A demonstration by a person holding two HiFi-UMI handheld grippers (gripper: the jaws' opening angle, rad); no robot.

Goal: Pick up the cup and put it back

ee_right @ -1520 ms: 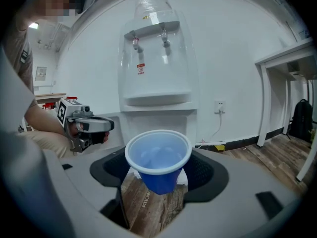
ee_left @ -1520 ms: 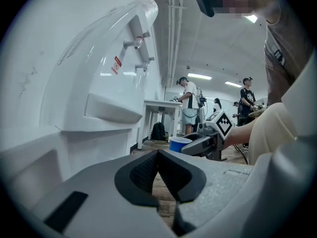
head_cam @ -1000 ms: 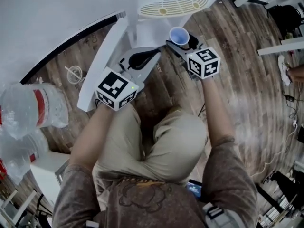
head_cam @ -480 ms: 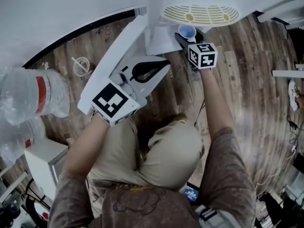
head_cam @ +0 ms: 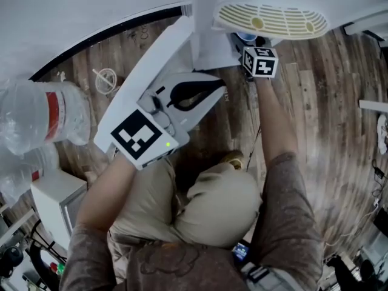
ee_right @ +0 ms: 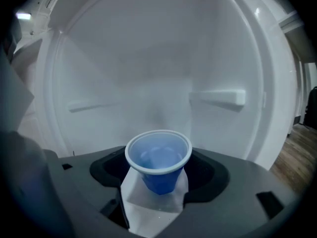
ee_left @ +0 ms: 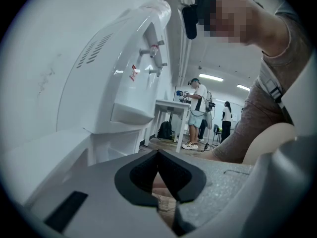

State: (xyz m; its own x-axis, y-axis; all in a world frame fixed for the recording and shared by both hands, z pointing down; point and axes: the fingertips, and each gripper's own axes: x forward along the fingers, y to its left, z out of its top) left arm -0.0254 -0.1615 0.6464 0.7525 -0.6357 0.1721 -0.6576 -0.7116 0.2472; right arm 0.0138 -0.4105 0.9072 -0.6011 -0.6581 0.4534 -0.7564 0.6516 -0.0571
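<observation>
A small blue cup [ee_right: 158, 163] stands upright between the jaws of my right gripper [ee_right: 158, 185], which is shut on its lower part. The cup is held inside the white lower compartment [ee_right: 148, 73] of a water dispenser. From the head view only the cup's rim [head_cam: 246, 36] shows, under the beige drip grille [head_cam: 273, 20], with the right gripper [head_cam: 247, 41] reaching in beneath it. My left gripper [head_cam: 222, 88] hangs beside the open white compartment door [head_cam: 151, 62]. Its tips meet with nothing between them, as the left gripper [ee_left: 158, 155] view also shows.
Narrow ledges [ee_right: 218, 97] run along the compartment's back wall. Large water bottles [head_cam: 42, 123] lie on the wooden floor at the left. The dispenser's taps [ee_left: 153, 58] stand high on its front. People stand by a table [ee_left: 171, 105] far off.
The right gripper has carried the cup forward and down, from open view in front of the dispenser to under the drip grille and into the compartment. The left gripper has barely moved.
</observation>
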